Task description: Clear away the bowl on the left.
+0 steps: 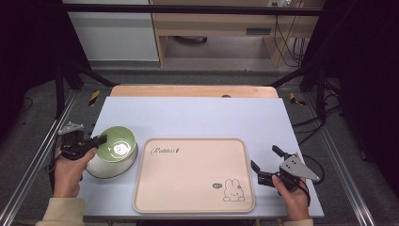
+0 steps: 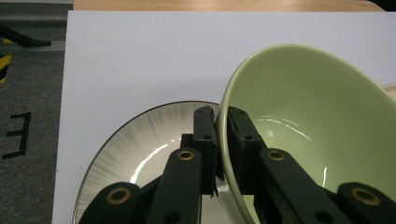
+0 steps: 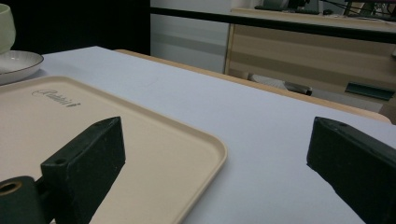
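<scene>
left claw pinches tilted green bowl rim.

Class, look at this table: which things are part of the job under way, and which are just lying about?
In the job:
green bowl, rim clamped in the left tool
plate under the bowl
tray, likely
right tool, open by the tray

Lying about:
desk behind the table
cables

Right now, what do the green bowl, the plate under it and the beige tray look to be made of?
Green bowl: likely glazed ceramic; glossy, with sharp light streaks and a thick rim.
Plate: likely glazed ceramic too; shiny white with fine grey radial streaks and a thin dark rim line.
Tray: probably matte plastic or melamine; dull even beige, rounded raised edge, printed rabbit and lettering.
</scene>
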Tool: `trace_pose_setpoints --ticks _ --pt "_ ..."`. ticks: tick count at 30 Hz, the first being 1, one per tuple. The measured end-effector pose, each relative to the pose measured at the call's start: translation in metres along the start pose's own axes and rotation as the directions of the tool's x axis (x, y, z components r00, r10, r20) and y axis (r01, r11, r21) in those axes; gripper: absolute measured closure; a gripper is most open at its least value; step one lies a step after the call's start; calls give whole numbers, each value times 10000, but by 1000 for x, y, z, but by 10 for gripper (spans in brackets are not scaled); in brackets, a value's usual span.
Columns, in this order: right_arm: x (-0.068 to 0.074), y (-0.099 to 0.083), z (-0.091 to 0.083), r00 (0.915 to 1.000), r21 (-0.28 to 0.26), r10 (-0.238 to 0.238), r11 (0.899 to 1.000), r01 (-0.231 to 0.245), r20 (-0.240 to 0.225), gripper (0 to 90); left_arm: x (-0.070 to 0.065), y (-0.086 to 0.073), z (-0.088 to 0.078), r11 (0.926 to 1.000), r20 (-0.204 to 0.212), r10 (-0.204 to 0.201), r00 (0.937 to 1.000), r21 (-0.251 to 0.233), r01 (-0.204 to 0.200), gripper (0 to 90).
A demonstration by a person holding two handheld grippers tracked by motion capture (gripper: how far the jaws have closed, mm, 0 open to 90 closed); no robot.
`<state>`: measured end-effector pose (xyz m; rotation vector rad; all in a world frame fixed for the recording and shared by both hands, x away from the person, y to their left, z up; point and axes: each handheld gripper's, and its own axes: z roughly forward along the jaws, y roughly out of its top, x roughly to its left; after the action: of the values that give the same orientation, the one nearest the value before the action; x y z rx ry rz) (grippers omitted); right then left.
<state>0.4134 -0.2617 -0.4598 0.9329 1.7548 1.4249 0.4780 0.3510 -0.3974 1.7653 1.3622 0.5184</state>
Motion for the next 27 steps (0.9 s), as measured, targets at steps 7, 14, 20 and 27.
trace_pose_setpoints --ticks 7,14,20,27 --pt "0 -1 0 10000 56 36 10000 -37 56 45 -12 2 1 9997 106 187 9998 -138 -185 828" --pt "1 -1 -1 10000 53 -74 10000 73 37 44 -29 5 8 9987 365 506 9981 -105 -503 829" --pt "-1 -1 0 10000 48 -38 10000 38 14 44 -46 6 13 9974 603 726 9955 -85 -722 829" --pt "2 -1 2 9999 76 -62 10000 64 -144 44 -65 9 20 9946 823 1033 9912 -202 -1019 829"
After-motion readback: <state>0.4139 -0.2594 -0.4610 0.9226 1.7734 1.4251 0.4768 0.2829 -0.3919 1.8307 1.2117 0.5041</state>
